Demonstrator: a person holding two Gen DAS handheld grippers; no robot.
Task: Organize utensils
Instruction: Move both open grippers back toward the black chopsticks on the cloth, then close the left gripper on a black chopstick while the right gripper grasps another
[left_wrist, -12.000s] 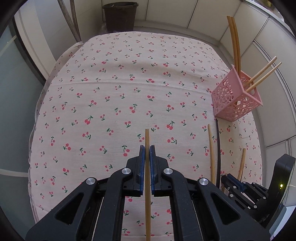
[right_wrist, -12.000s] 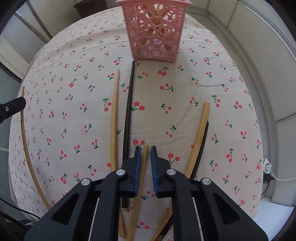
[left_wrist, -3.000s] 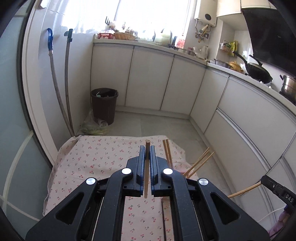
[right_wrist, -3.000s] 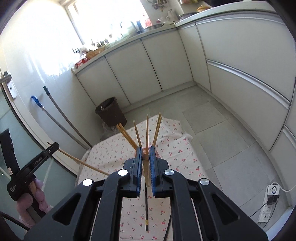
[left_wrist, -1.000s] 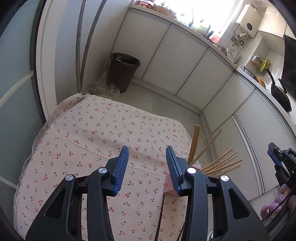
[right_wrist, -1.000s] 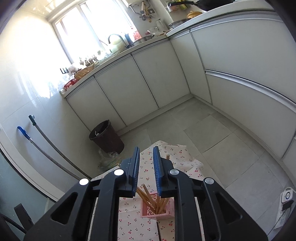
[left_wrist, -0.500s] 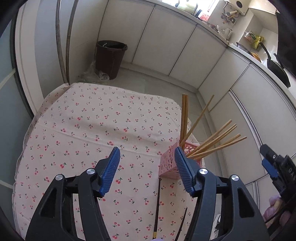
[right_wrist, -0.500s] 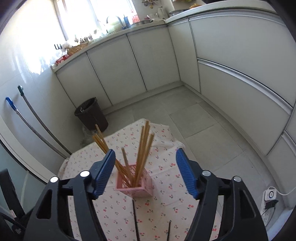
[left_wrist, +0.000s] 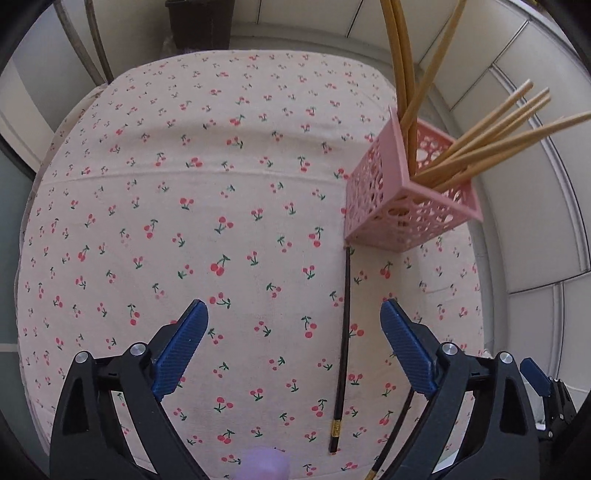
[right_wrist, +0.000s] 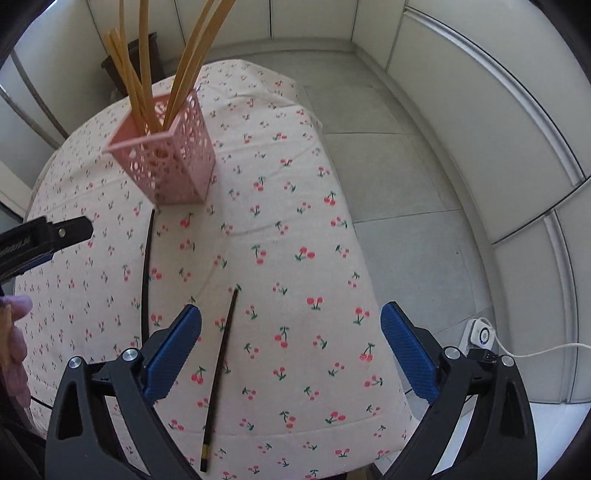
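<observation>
A pink perforated holder (left_wrist: 406, 206) (right_wrist: 166, 162) stands on the cherry-print tablecloth (left_wrist: 184, 221) (right_wrist: 295, 258) with several bamboo chopsticks (left_wrist: 491, 136) (right_wrist: 144, 74) upright in it. Two black chopsticks lie flat on the cloth. One (left_wrist: 343, 339) (right_wrist: 146, 266) runs from the holder's foot toward me, between the jaws of my left gripper (left_wrist: 293, 347). The other (right_wrist: 219, 373) (left_wrist: 395, 439) lies just inside the left pad of my right gripper (right_wrist: 291, 350). Both grippers hang above the cloth, their jaws opening wide with nothing pressed between the blue pads.
The table's right edge drops to a grey tiled floor (right_wrist: 406, 184) beside white cabinets (right_wrist: 498, 129). A dark bin (left_wrist: 199, 22) stands beyond the far edge. A white plug and cable (right_wrist: 484, 339) lie on the floor. A person's fingers (right_wrist: 14, 332) hold the left gripper's handle.
Both grippers dropped toward the table and tipped downward, and their jaws spread from nearly shut to wide. The holder now sits close in both views, and the black chopsticks came under the jaws.
</observation>
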